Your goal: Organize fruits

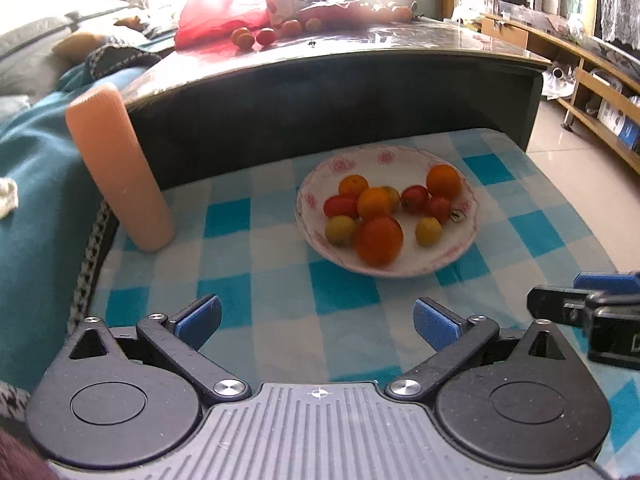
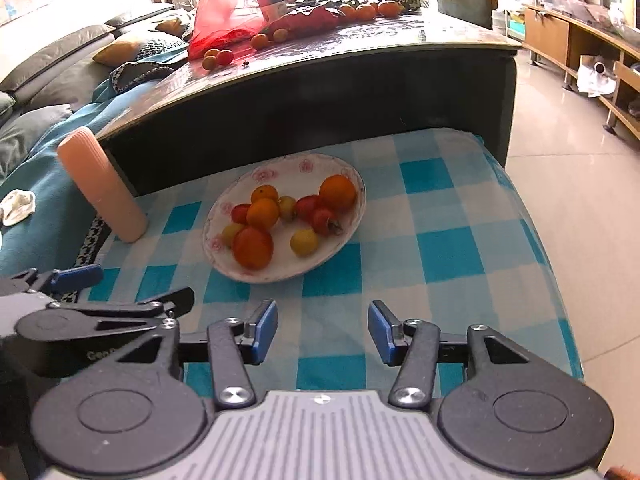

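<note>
A white plate (image 1: 460, 248) with a pink flower rim (image 2: 264, 174) rests on the blue checked cloth (image 1: 260, 280). It holds several small fruits: oranges (image 1: 379, 240) (image 2: 253, 247), red ones (image 1: 415, 198) (image 2: 307, 206) and yellow ones (image 1: 428, 230) (image 2: 304, 241). My left gripper (image 1: 318, 322) hovers over the cloth in front of the plate, open wide with nothing between its blue pads. My right gripper (image 2: 323, 330) is also short of the plate, open and empty. Each gripper shows at the edge of the other's view.
A peach ribbed cylinder (image 1: 120, 168) (image 2: 102, 190) stands left of the plate. Behind it rises a dark glossy table (image 1: 360, 52) (image 2: 360, 40) with more loose fruits (image 1: 244, 38) (image 2: 218, 58) and a red bag (image 2: 224, 20). A sofa lies left, tiled floor and shelves right.
</note>
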The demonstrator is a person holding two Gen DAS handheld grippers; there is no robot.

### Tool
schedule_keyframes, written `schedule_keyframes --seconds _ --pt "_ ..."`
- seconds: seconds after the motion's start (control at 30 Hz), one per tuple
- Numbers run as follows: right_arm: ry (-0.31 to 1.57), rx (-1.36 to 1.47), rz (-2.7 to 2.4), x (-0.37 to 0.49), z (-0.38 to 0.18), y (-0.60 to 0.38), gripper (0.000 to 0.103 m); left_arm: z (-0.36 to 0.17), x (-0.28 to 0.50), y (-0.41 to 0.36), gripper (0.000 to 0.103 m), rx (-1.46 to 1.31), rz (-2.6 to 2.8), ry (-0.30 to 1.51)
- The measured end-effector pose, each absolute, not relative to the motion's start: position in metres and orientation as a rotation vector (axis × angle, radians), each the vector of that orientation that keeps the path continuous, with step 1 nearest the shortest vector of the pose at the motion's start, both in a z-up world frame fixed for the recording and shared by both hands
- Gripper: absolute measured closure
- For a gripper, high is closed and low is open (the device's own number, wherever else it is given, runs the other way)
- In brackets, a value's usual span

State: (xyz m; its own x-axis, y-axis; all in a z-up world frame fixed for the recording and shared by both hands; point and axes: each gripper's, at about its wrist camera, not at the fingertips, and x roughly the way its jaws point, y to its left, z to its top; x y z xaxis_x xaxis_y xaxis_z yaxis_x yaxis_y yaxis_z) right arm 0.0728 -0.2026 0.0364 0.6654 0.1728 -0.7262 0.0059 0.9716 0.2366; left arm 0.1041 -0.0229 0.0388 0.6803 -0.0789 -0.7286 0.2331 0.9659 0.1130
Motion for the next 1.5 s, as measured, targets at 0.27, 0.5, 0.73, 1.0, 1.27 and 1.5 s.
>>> schedule_keyframes --seconds 0.27,0.5,0.73,1.0,1.27,1.5 --pt "0.857 0.229 0.1 0.042 0.033 -0.197 0.039 0.042 0.079 -0.016 0.0 0.151 -0.171 0.807" --pt "0.854 0.223 0.092 0.025 0.033 -0.195 0.039 0.04 0.061 -0.014 0.0 0.148 -0.177 0.812" --pt "0.848 0.229 0.096 0.011 0.034 -0.192 0.039 0.037 0.043 -0.015 0.0 0.157 -0.177 0.82" --pt "0.848 0.22 0.095 -0.008 0.034 -0.188 0.038 0.039 0.025 -0.013 0.0 0.133 -0.188 0.816" --pt "0.847 0.223 0.092 -0.027 0.036 -0.187 0.038 0.038 0.009 -0.012 0.0 0.125 -0.195 0.817" --pt "0.849 0.22 0.091 -0.041 0.036 -0.185 0.038 0.035 -0.006 -0.011 0.0 0.115 -0.197 0.825"
